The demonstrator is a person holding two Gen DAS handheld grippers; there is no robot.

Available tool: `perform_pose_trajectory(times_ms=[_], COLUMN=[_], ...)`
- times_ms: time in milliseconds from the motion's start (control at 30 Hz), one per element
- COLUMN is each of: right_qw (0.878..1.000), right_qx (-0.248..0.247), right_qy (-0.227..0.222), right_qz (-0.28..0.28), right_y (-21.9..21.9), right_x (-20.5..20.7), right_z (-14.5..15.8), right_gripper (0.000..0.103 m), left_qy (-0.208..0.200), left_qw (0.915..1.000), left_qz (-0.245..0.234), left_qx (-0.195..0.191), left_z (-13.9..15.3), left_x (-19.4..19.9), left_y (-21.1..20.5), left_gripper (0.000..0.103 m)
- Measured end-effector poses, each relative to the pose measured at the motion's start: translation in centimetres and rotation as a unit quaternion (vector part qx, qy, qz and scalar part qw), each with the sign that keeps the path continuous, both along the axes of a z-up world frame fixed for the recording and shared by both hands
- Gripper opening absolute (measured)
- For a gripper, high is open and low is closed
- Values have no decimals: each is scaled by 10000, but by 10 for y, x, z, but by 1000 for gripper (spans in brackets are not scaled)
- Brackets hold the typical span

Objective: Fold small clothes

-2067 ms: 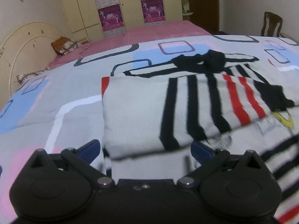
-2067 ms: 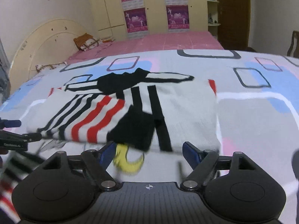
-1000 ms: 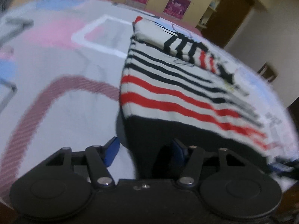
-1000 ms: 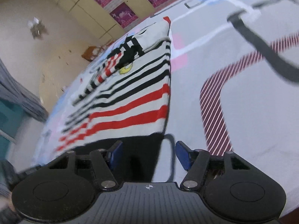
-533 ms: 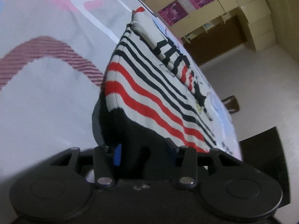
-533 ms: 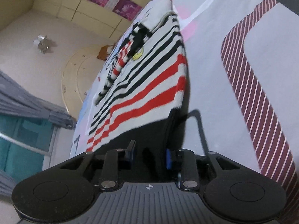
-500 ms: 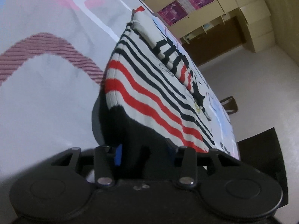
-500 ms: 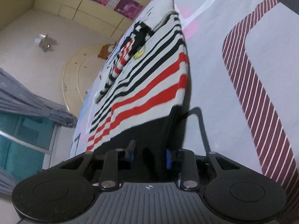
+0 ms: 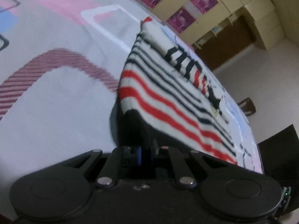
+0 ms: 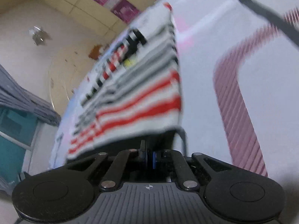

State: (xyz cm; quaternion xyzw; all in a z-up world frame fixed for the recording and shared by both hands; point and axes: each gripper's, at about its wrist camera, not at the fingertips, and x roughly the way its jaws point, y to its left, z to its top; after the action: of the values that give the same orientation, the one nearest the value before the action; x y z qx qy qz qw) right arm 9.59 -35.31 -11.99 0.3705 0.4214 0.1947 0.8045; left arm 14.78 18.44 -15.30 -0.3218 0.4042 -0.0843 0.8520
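Note:
A small white sweater [image 9: 168,85] with black and red stripes and a black hem lies on the patterned bedspread [image 9: 56,93], its sleeves folded in across the chest. My left gripper [image 9: 146,152] is shut on the left corner of the black hem. My right gripper [image 10: 148,155] is shut on the right corner of the hem. The sweater [image 10: 142,93] is blurred in the right wrist view. The hem corners are lifted off the bedspread [image 10: 252,65] at both grippers.
Cream wardrobes with purple posters [image 9: 179,16] stand beyond the bed. A wooden chair [image 9: 247,106] stands at the right. A curved headboard [image 10: 61,71] and a grey curtain [image 10: 22,100] are on the left.
Both grippers came back to the near hem, closed fully on its corners, and now lift them. The right wrist view has tilted and blurred with motion.

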Motion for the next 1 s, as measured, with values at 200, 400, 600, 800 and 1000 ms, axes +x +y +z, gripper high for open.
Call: perform_pose_trajectory(times_ms=[200, 400, 600, 800, 1000], right_qw=[9957, 9877, 9899, 9966, 9958], right_qx=[-131, -137, -218, -101, -2], right_qy=[-911, -1518, -1262, -202, 325], right_qz=[-50, -337, -604, -789, -852], right_y=[-4, -2, 8, 9, 4], right_x=[39, 118, 221, 307, 357], right_z=[64, 118, 132, 62, 9], right_gripper=[4, 4, 4, 4, 4], left_qy=[-846, -1628, -1513, -400, -66], left_qw=[9957, 9855, 9877, 9981, 9983], left_qz=[200, -25, -328, -456, -564], left_qx=[-310, -470, -211, -54, -154], left_z=[52, 110, 123, 57, 16], left_x=[27, 107, 213, 303, 356], left_y=[3, -2, -15, -16, -4], left_gripper=[8, 8, 8, 8, 8])
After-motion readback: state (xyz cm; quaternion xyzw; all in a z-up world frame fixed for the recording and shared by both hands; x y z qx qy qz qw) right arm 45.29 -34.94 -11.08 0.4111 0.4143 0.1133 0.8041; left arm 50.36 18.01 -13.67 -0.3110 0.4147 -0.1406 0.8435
